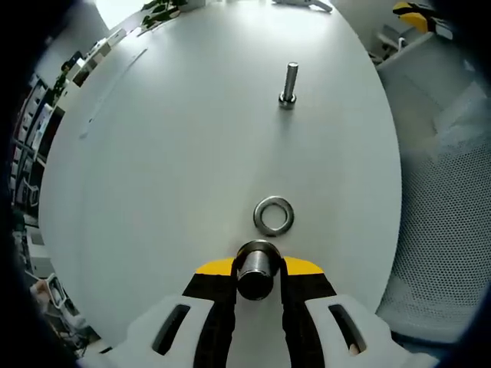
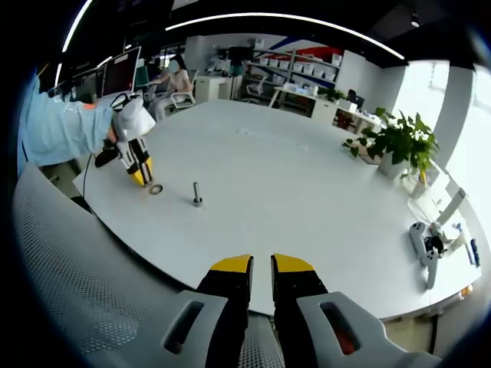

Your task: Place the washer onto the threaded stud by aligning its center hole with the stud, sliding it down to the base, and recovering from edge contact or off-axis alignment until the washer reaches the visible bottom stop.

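Note:
A steel washer [image 1: 274,215] lies flat on the white round table [image 1: 169,169], just beyond my left gripper [image 1: 257,268]. That gripper's yellow-tipped jaws are shut on a short dark metal cylinder [image 1: 256,272]. Farther off, the threaded stud [image 1: 288,84] stands upright on its head. In the right gripper view, a gloved hand holds the left gripper [image 2: 140,170] down at the table, beside the washer [image 2: 156,188] and the stud [image 2: 197,193]. My right gripper [image 2: 261,268] hovers off the table's near edge, well away from them. Its jaws are closed with nothing between them.
A grey mesh chair [image 1: 449,230] stands by the table edge, and its back [image 2: 69,268] is close to my right gripper. Another hand-held device [image 2: 426,244] lies at the table's far right. A potted plant [image 2: 399,142], desks and monitors [image 2: 123,70] stand behind.

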`<state>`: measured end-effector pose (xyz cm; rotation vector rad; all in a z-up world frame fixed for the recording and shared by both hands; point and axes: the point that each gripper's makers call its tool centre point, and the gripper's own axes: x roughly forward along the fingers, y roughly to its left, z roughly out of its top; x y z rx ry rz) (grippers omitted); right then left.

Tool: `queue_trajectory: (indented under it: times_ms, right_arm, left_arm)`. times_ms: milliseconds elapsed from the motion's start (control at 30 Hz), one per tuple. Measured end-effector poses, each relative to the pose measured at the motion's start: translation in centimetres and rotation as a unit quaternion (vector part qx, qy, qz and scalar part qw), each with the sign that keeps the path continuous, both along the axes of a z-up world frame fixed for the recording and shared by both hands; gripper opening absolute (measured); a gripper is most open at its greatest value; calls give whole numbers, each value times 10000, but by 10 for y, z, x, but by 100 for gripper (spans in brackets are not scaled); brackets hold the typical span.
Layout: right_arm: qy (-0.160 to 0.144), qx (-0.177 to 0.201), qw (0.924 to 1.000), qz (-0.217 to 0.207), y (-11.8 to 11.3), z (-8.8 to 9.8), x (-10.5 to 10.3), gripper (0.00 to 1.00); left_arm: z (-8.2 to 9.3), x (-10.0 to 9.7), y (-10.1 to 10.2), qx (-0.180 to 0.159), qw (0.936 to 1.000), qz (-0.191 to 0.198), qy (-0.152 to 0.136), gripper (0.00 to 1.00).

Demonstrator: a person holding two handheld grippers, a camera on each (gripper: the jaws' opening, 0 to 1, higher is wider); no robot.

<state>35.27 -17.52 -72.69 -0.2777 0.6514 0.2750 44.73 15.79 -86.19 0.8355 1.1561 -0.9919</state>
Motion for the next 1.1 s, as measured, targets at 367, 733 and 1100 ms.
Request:
queue_trajectory:
  times_ms: [367,733,1100]
  right_arm:
    - [-15,5,10000,-5,-1,0,0,12]
    - [-73,52,10000,-6,-1,2,1,12]
    - [-73,48,10000,-11,-1,1,1,12]
  left_arm:
    - [-2,-7,0,-242,9997,43,84,33]
    - [17,-7,-14,-637,9979,82,-118,41]
    - [15,3,-35,-668,9976,-136,-103,37]
